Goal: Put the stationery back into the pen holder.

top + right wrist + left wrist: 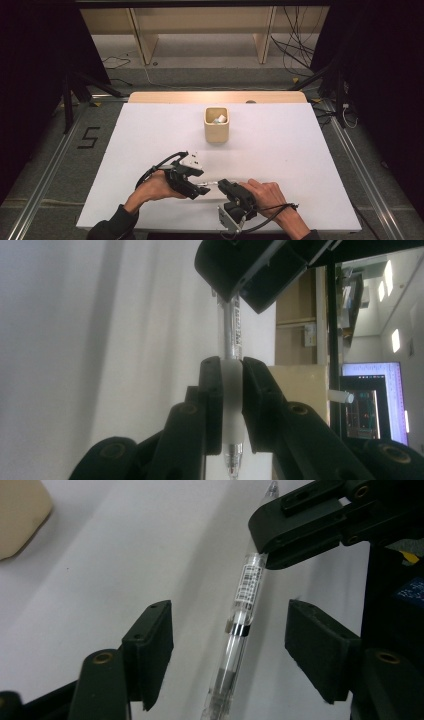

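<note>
Two claws meet on one pen above the white table (150,135), near its front edge. My left claw (196,188) stands released, its pads (150,650) apart on either side of the clear barrel, touching nothing; I judge it is set to take over the free end. The pen (240,625) spans the gap between both claws, held level off the surface. My right claw (232,405) is clenched on the pen's white grip section, steadying it for the handover. A cup (216,125) stands well apart behind.

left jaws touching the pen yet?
No: in the left gripper view the pen stands between the left gripper jaws with gaps on both sides.
</note>
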A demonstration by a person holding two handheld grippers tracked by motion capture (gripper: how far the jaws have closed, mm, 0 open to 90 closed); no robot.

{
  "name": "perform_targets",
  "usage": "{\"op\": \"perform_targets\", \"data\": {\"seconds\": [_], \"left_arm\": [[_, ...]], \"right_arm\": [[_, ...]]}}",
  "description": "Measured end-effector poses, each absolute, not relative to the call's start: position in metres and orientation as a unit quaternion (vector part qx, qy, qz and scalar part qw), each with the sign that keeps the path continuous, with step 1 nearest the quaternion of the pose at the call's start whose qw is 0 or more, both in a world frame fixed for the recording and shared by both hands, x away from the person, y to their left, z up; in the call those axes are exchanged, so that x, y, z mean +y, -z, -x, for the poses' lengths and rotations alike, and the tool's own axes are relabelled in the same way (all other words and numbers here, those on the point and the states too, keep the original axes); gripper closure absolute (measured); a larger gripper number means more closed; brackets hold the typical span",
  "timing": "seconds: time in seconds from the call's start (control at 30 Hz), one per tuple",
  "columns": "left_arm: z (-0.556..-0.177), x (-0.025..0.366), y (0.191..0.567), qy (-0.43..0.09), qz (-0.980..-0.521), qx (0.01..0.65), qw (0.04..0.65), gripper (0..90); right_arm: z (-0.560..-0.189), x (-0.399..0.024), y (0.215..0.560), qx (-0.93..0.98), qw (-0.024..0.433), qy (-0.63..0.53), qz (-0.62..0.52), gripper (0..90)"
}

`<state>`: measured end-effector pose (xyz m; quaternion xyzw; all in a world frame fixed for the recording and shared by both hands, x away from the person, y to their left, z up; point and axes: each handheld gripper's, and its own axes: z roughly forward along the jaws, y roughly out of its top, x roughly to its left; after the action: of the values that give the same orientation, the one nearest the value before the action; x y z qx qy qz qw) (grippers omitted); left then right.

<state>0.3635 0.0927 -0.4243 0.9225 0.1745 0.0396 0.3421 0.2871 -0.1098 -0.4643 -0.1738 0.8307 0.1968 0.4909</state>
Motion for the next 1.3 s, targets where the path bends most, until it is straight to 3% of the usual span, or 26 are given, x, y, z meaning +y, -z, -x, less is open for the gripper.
{"op": "perform_targets", "data": {"seconds": [0.57, 1.3], "left_arm": [[-0.366, 0.072, 0.423, -0.023, -0.946, 0.131, 0.294, 55.5], [-0.366, 0.063, 0.427, -0.008, -0.956, 0.103, 0.274, 69.1]], "right_arm": [[-0.284, -0.105, 0.468, 0.832, 0.485, -0.193, 0.188, 80.3], [-0.281, -0.104, 0.469, 0.833, 0.479, -0.189, 0.200, 80.2]]}}
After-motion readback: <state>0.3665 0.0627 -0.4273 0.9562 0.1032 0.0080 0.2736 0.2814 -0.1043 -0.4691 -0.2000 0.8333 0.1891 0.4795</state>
